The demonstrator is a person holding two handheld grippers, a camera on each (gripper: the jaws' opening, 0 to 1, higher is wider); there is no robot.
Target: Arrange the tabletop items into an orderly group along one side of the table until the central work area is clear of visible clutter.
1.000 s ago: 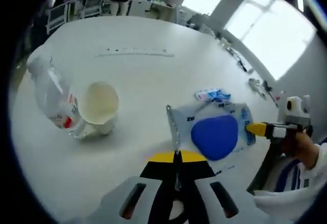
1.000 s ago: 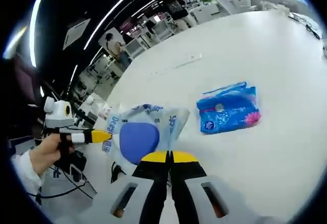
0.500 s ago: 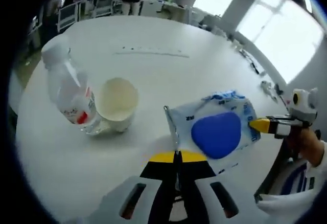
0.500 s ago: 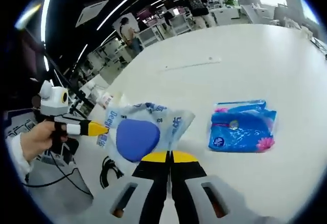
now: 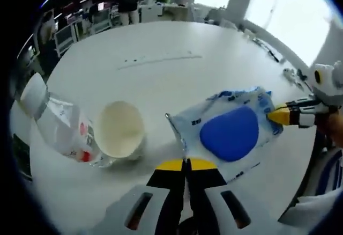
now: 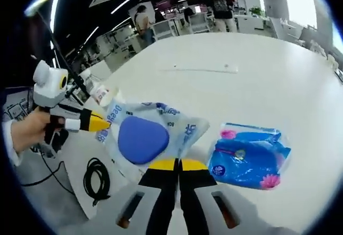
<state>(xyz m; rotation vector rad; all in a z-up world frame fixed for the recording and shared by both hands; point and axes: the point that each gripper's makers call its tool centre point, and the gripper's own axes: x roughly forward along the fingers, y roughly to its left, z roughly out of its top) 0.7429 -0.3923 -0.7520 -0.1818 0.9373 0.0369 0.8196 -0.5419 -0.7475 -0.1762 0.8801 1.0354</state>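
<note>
Now both your claws pinch the white wipes pouch with the blue oval lid (image 5: 228,130): left claw (image 5: 185,162) and right claw (image 6: 177,162) closed on opposite edges, above the white bench (image 5: 161,42). Beside the pouch lies a blue tissue pack (image 6: 249,157).

A: Surface? 
B: White table (image 5: 161,79). A clear plastic bottle (image 5: 56,130) lay on its side, touching a cream paper cup (image 5: 119,134) (cup tipped, mouth toward the camera).
A: Anything else on it?
B: A blue tissue pack (image 6: 247,161) lay flat in the right gripper view, and a thin pale strip (image 5: 161,59) lay further out on the tabletop.
</note>
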